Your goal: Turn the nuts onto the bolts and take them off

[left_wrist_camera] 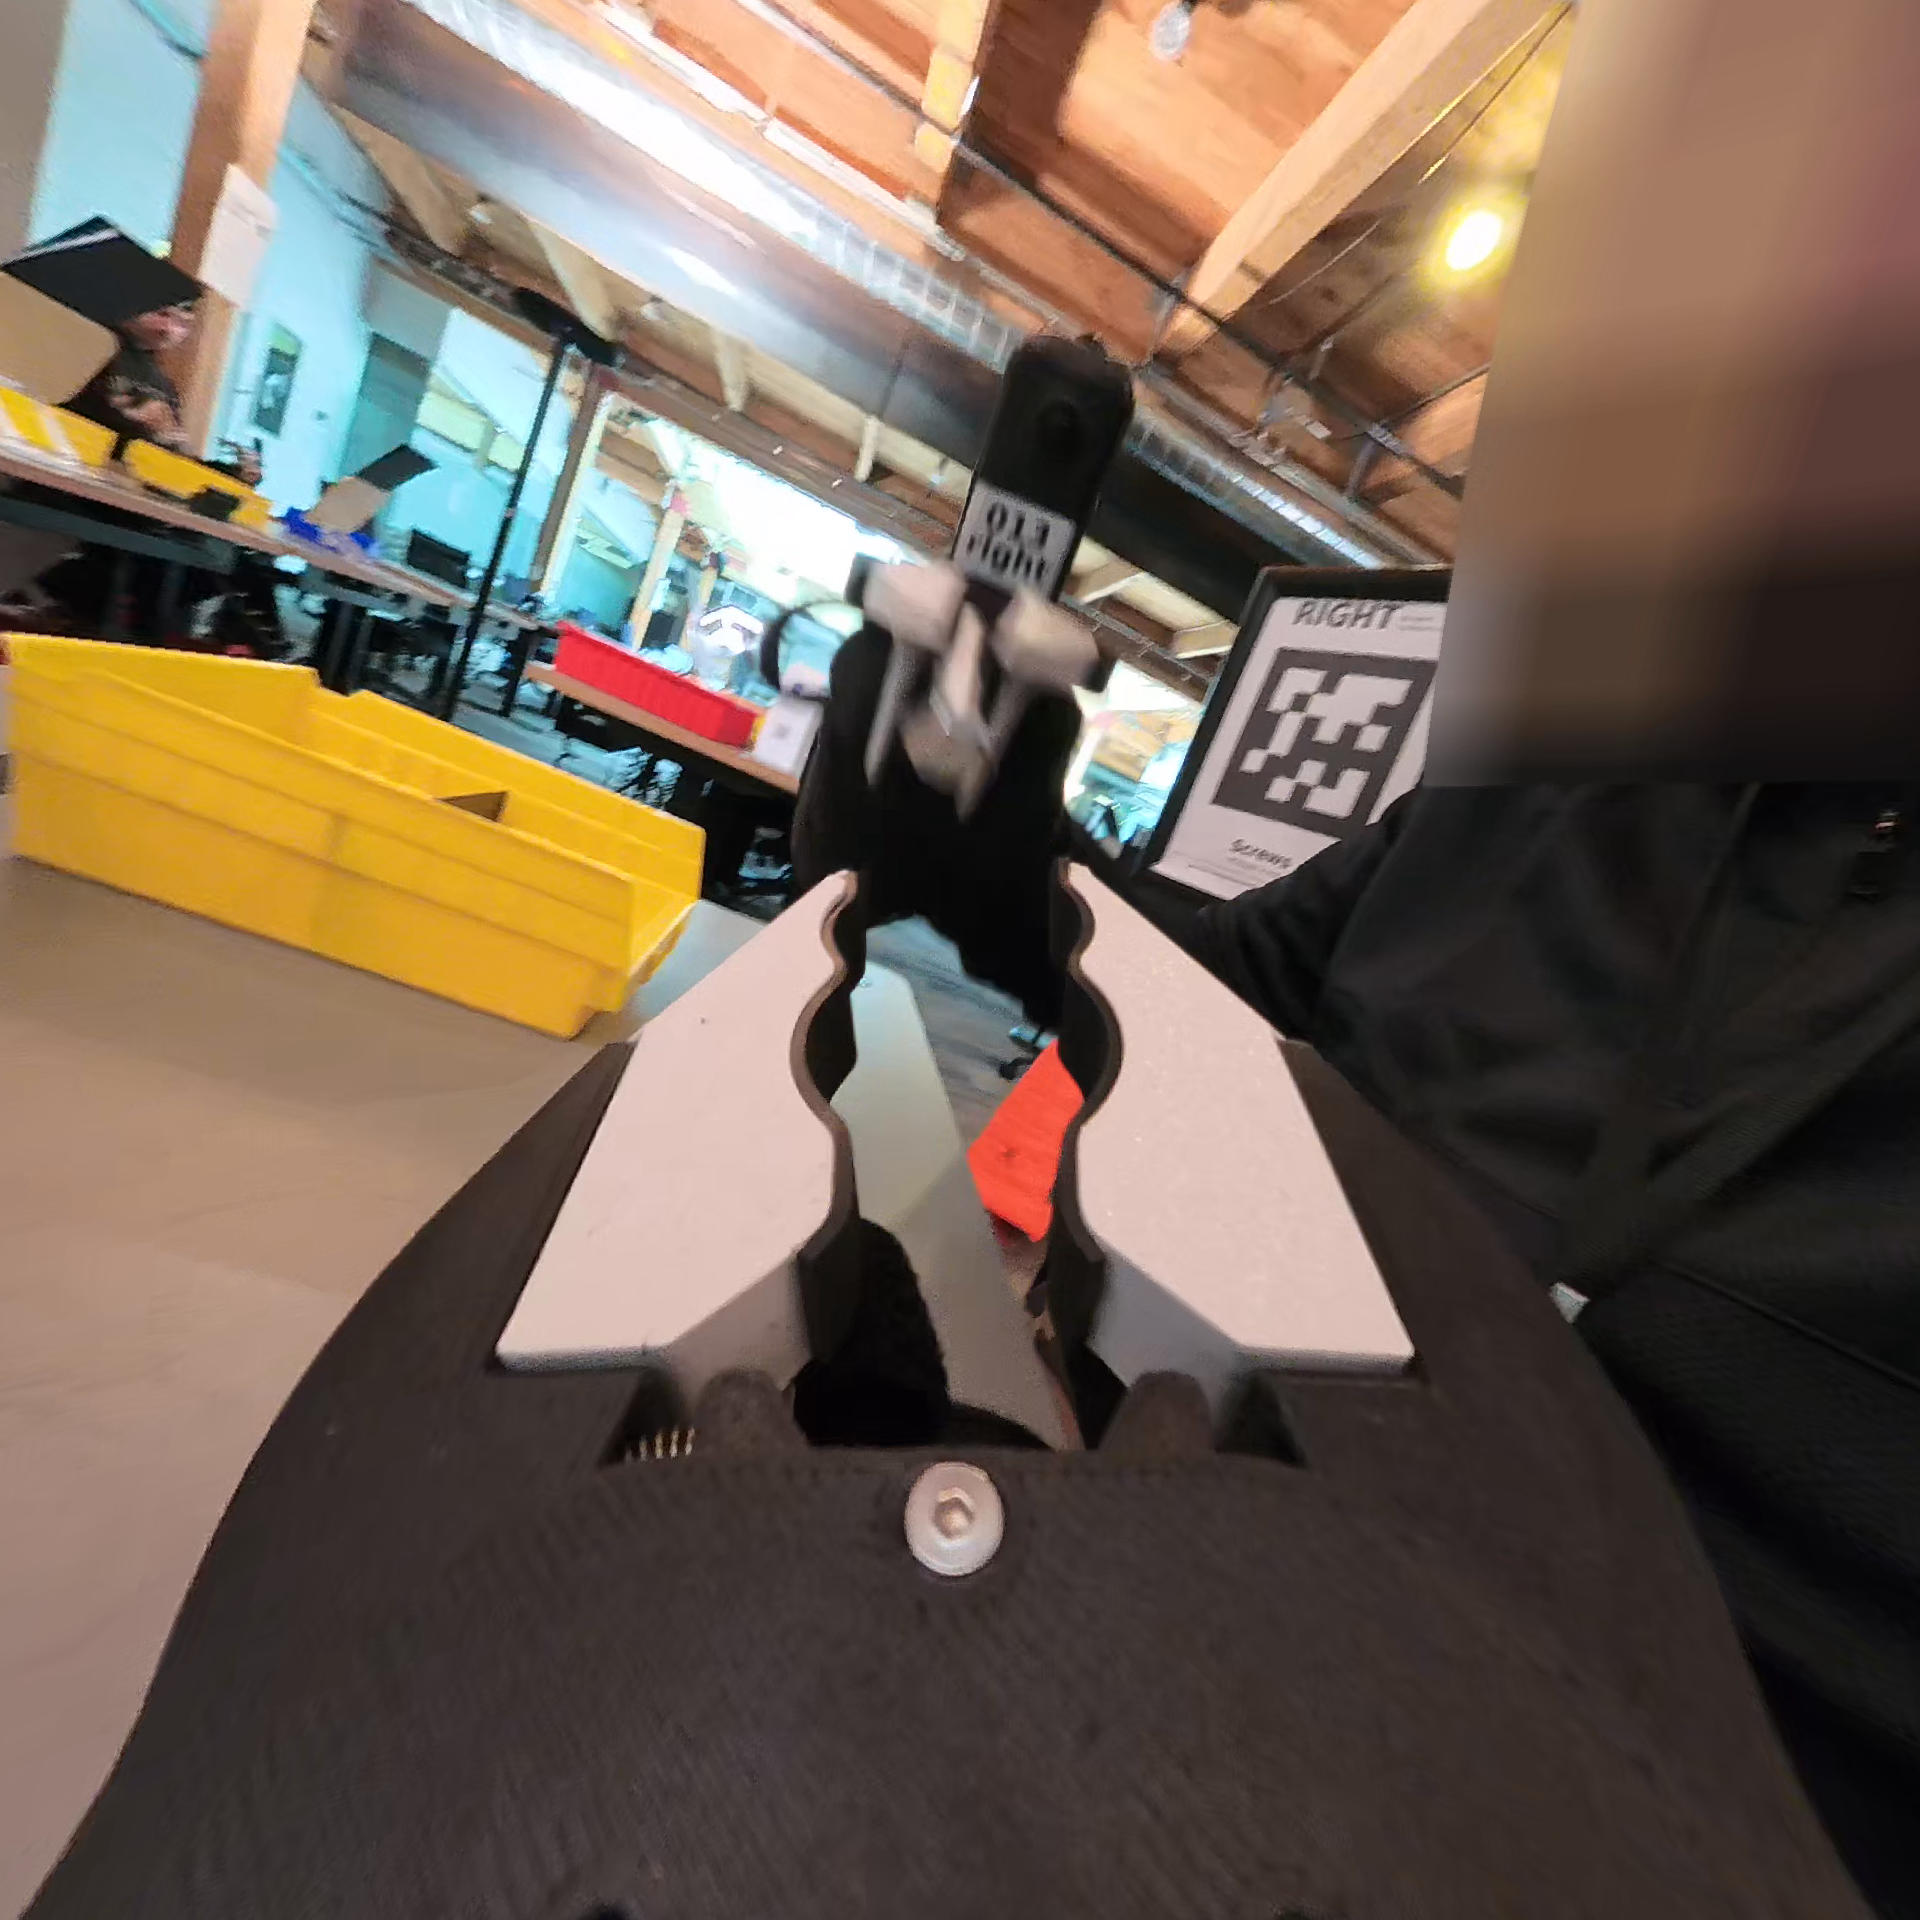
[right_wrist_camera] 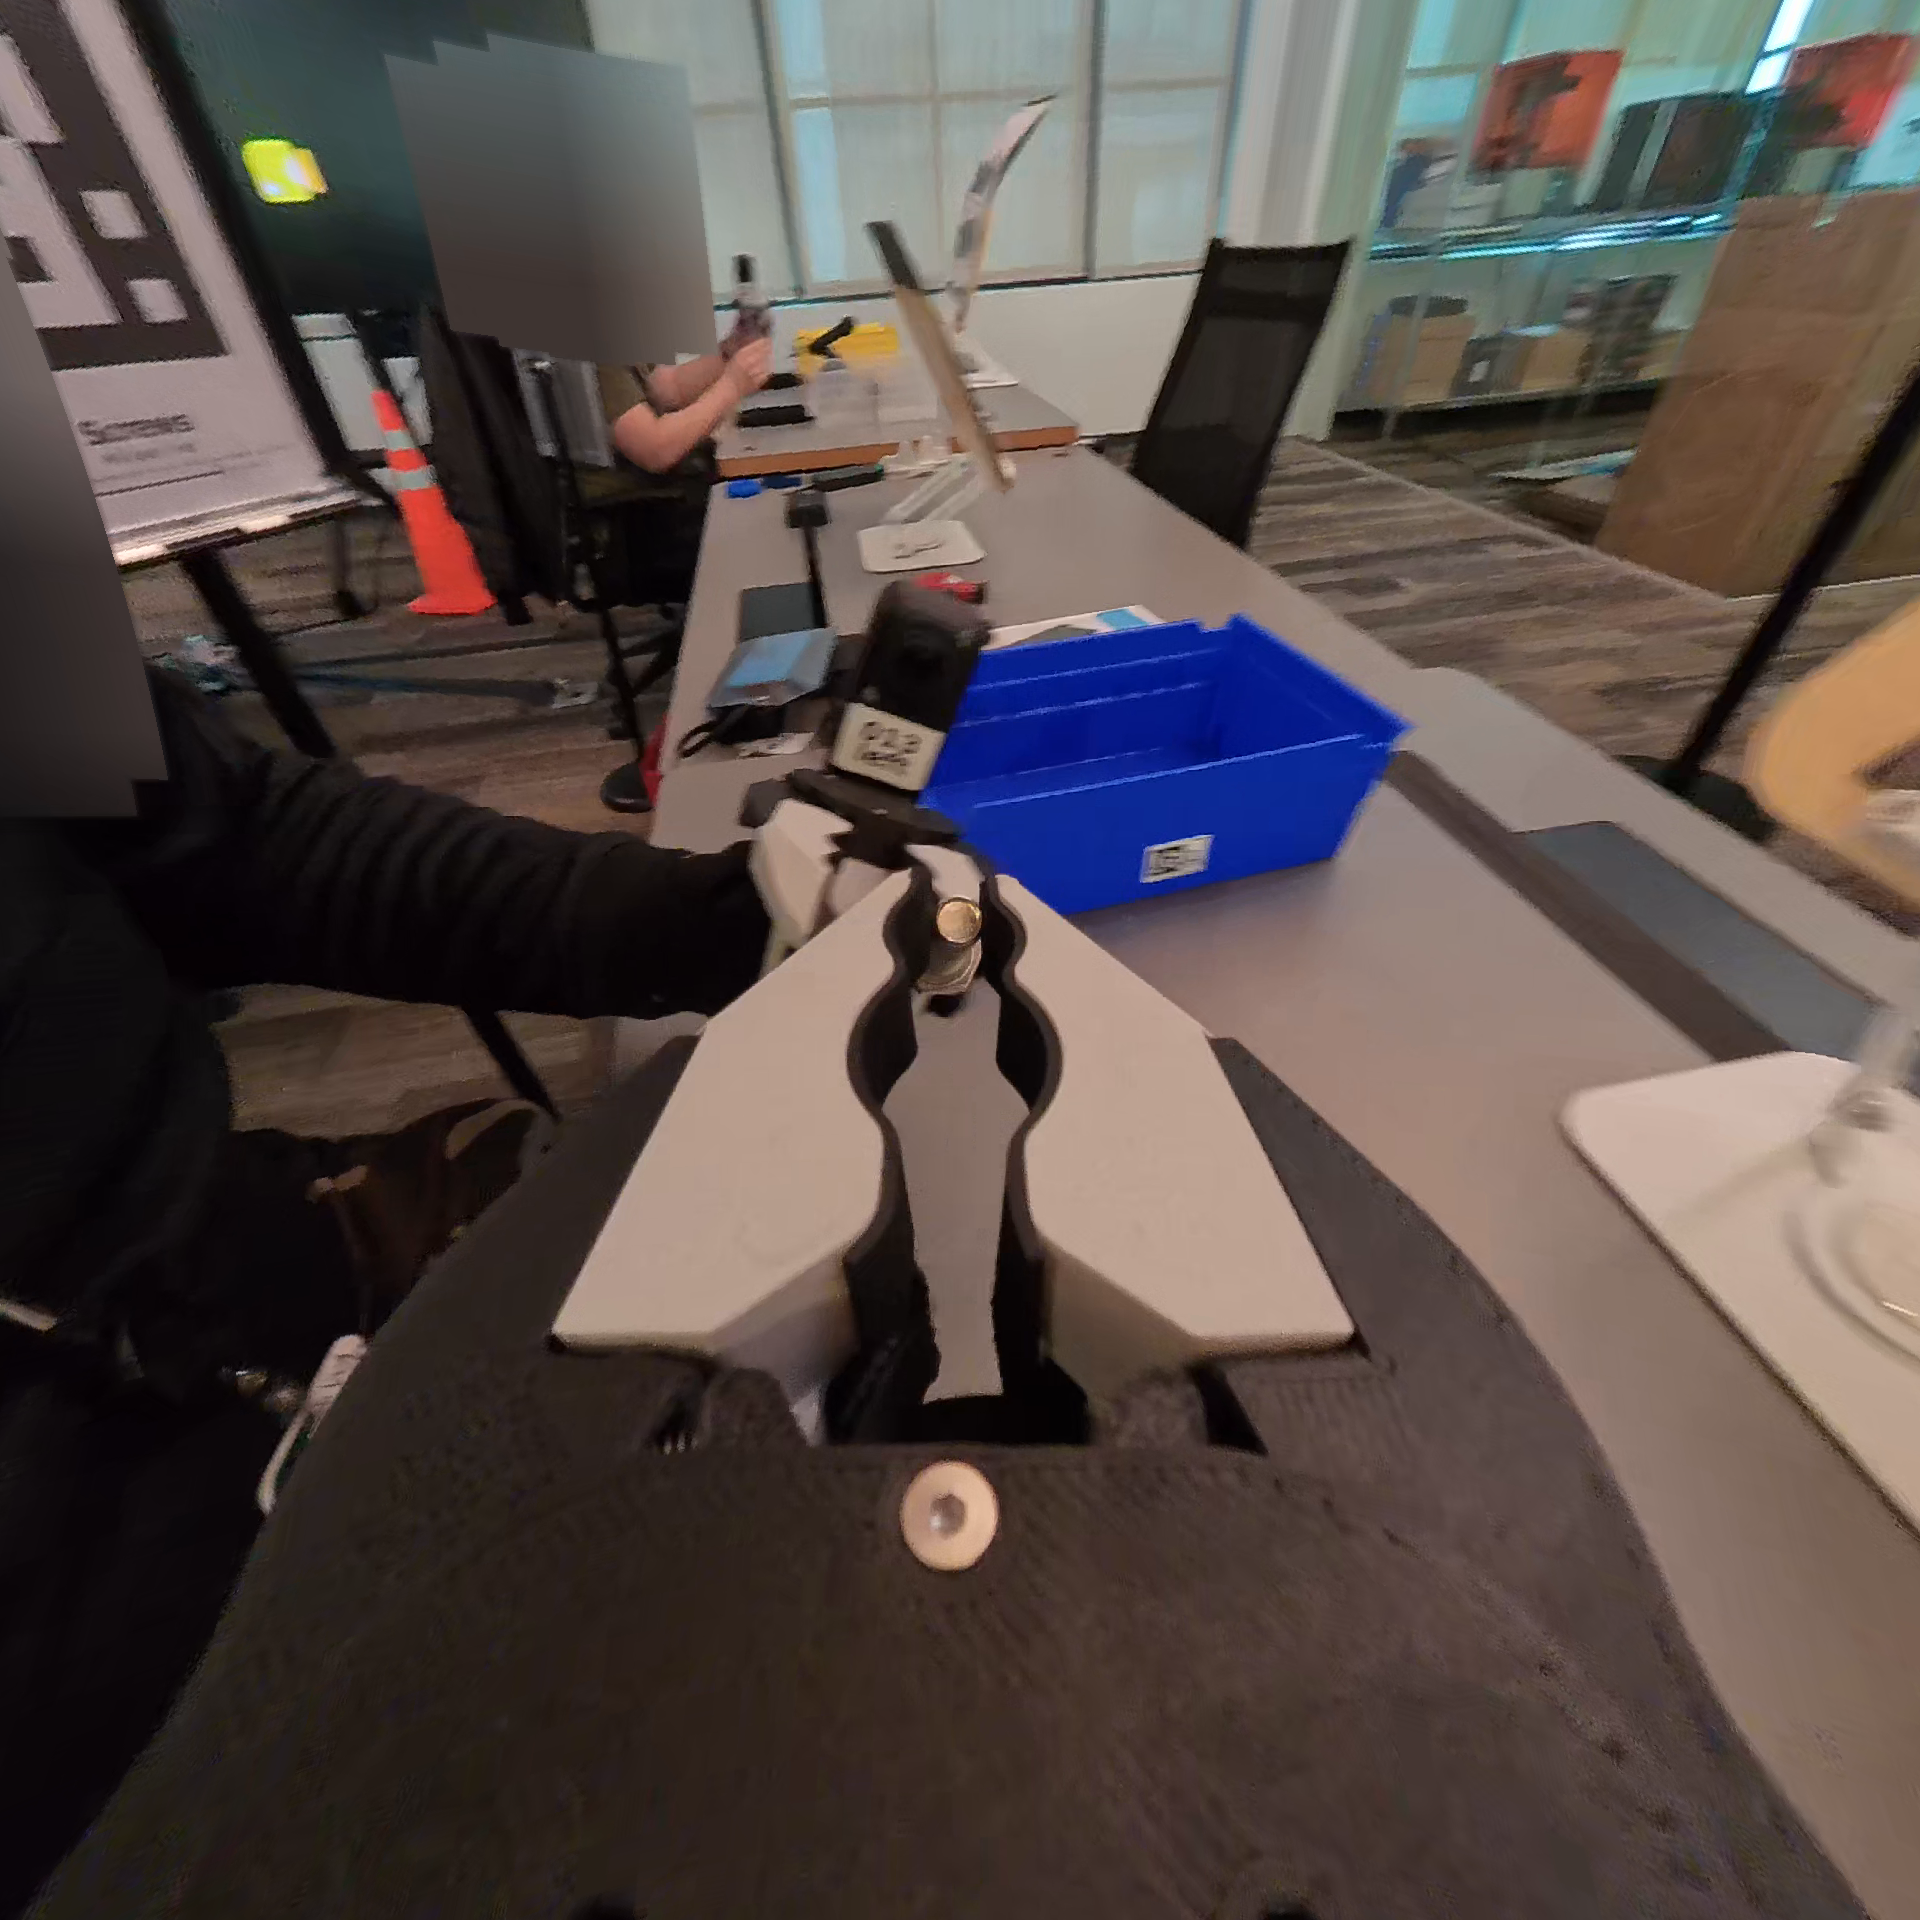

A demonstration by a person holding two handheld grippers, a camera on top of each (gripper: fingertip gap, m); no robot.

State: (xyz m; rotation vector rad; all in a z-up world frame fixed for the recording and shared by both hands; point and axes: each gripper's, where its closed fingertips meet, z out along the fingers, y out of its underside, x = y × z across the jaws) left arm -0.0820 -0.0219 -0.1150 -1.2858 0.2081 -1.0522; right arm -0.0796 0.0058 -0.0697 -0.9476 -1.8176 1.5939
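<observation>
Our right tongs (right_wrist_camera: 951, 961) pinch a metal bolt (right_wrist_camera: 951, 945) at their very tips, held in the air above the bench (right_wrist_camera: 1299, 997). Our left tongs (left_wrist_camera: 961, 914) stand a little apart with nothing between them. We see no nut for certain. With so shallow a grip, we judge the bolt could twist or slip out under turning. The blue bin (right_wrist_camera: 1164, 758) looks empty; the yellow bin's (left_wrist_camera: 332, 821) inside is mostly hidden.

I'm in a shared workshop-type lab: long grey worktables (right_wrist_camera: 1299, 997), yellow plastic parts bins (left_wrist_camera: 312, 821), exposed wooden ceiling beams (left_wrist_camera: 1351, 145).
</observation>
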